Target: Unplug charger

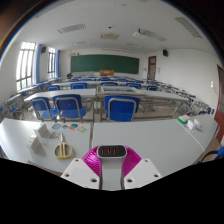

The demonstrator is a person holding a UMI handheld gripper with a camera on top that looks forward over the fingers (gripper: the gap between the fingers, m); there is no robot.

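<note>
My gripper (112, 160) is shut on the charger (112, 151), a small grey block with a dark end face that has red ports and points forward. The magenta pads (94, 159) press on it from both sides. The charger is held up over the white desk (135, 135), apart from anything else. No socket or cable shows in this view.
This is a classroom with rows of white desks and blue chairs (121, 106), and a green board (104, 63) on the far wall. A small round ring (63, 151) and a pale box (39, 145) lie on the near desk to the left. A green item (186, 122) lies to the right.
</note>
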